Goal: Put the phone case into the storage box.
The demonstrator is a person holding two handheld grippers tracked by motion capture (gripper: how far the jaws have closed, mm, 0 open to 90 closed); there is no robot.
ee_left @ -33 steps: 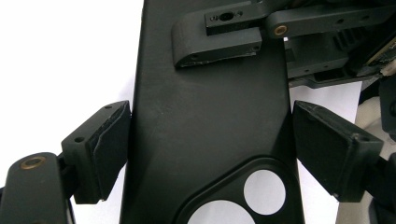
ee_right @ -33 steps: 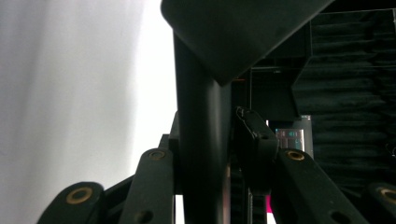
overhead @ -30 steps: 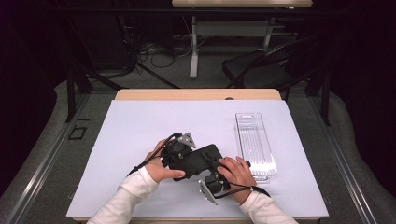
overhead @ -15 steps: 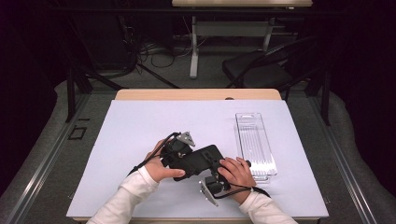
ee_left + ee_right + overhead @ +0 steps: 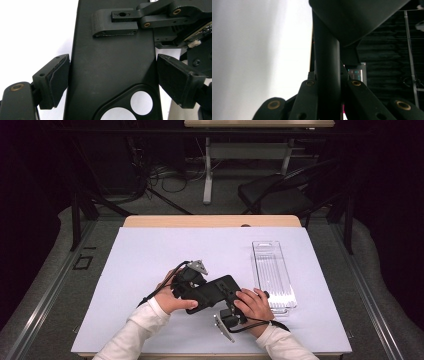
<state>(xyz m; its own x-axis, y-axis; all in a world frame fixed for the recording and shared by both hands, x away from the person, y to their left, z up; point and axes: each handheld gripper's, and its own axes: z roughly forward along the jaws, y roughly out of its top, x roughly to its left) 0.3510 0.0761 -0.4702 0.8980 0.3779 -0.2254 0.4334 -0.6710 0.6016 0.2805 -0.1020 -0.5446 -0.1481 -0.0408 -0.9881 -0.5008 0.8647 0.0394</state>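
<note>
White table cover (image 5: pixel 150 255), person's forearms in from the near edge, both hands close together near the front middle. Black flat case (image 5: pixel 212 292) held above the cover between the two grippers; in the left gripper view it runs as a broad dark slab (image 5: pixel 110 65) with a cut-out showing two round holes near its lower end. Left gripper (image 5: pixel 187 277) spans the case across its width: one pad (image 5: pixel 58 80) touches the left edge, the other pad at the right edge, jaws wide and clamped on it. Right gripper (image 5: pixel 230 312) grips the case by its thin edge; right gripper view shows that edge (image 5: pixel 327 70) standing upright between the two arms, pinched; its jaws have just been closing onto it. Clear plastic tray (image 5: pixel 272 275) lies lengthwise on the cover just right of the hands. Dark chair (image 5: pixel 280 195) beyond the far edge of the table.
</note>
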